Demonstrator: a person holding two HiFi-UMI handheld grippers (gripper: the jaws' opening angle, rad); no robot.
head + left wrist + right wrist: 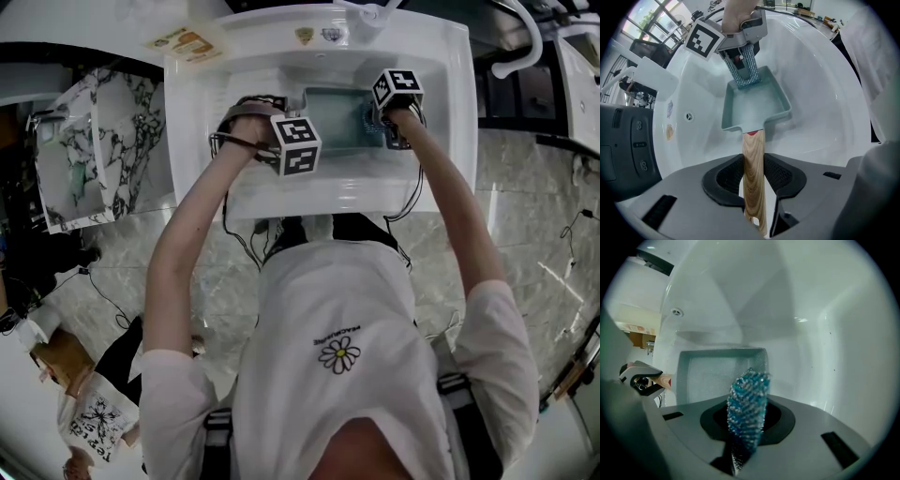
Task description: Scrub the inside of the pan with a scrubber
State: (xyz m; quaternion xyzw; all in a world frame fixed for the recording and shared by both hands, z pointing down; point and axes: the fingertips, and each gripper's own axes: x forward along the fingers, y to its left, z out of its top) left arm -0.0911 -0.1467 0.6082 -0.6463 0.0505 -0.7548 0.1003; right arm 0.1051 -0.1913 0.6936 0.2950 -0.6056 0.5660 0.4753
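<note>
Stood over a white washbasin [441, 112] with a hand-held gripper in each hand. Clamped the left hand-held gripper [754, 180] on the pale wooden handle [753, 150] of a rectangular grey-green pan [754, 105], with dark pads pressed to either side of the wood and jaws only as far apart as the handle's width. Held the pan low in the bowl of the washbasin, open side up, with the handle running back to the left hand-held gripper and the far end toward the basin's back wall. Pinched a blue-and-silver mesh scrubber [747, 399] in the right hand-held gripper [747, 425], with jaws narrow on its lower part and the rest sticking out beyond them. Pointed it steeply down at the pan's far end, with the scrubber tip at the far wall near one corner; could not tell whether it touched the pan. Showed a dull, speckled look across the pan's inside floor. Left the basin's overflow hole [689, 116] off to one side, apart from the pan. Carried a black-and-white marker cube [296, 144] on each hand-held gripper.
</note>
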